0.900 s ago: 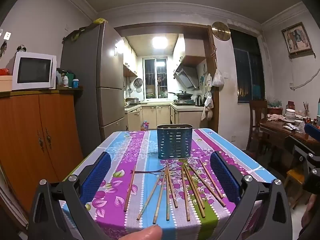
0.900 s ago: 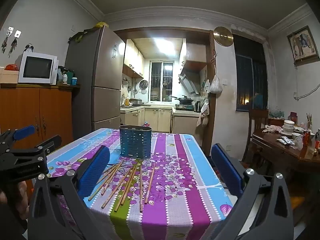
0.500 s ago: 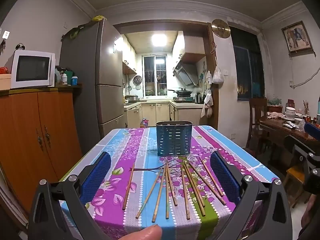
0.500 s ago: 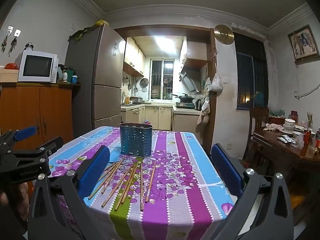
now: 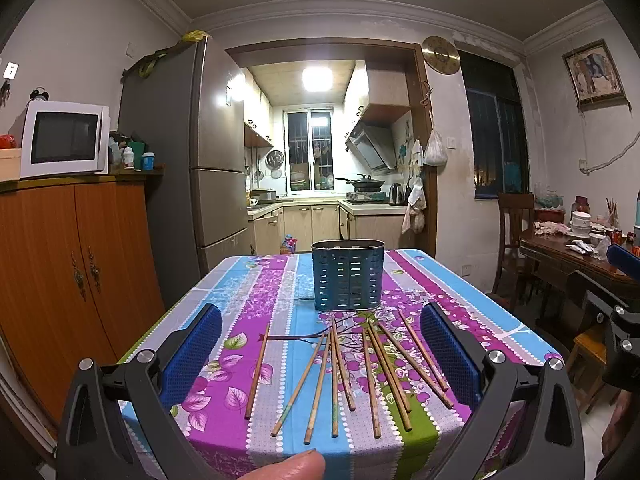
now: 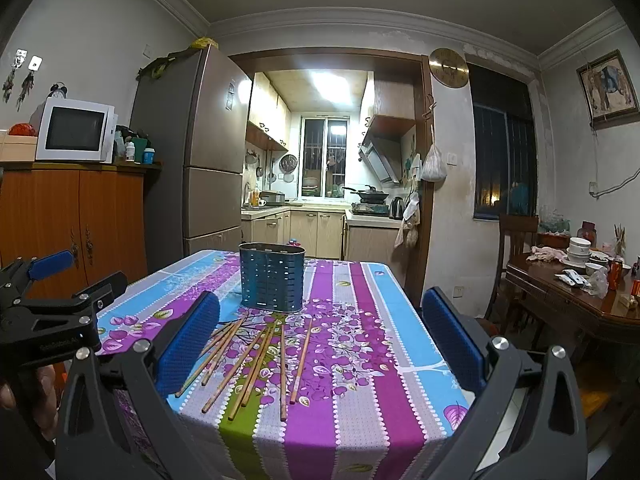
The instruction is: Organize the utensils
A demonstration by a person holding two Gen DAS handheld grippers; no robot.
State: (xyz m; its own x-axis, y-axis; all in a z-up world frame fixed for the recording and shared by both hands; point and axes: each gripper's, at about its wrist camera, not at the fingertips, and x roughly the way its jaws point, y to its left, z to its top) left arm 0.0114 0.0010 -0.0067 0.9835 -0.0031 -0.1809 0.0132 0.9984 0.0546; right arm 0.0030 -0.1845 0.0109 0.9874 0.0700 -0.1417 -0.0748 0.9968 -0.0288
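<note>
My bench [image 5: 472,304] wears a striped floral cloth [image 5: 248,300]. On it stands a blue perforated holder [image 5: 348,280] — upright, toward the far end. Just in front of the holder lie loose wooden chopsticks [image 5: 372,364], fanned out flat.

A dining room at night opens through a wood-framed doorway onto a lit kitchen [image 5: 320,184], its ceiling lamp [image 5: 317,79] glowing above a barred window [image 5: 310,148]. A grey fridge [image 5: 192,168] stands left beside an orange cabinet [image 5: 76,264] bearing a white microwave [image 5: 64,144]. A round clock [image 5: 440,55], a dark window [image 5: 496,140] and a framed picture [image 5: 593,73] mark the pale walls; a cluttered wooden table [image 6: 576,292] sits right.
</note>
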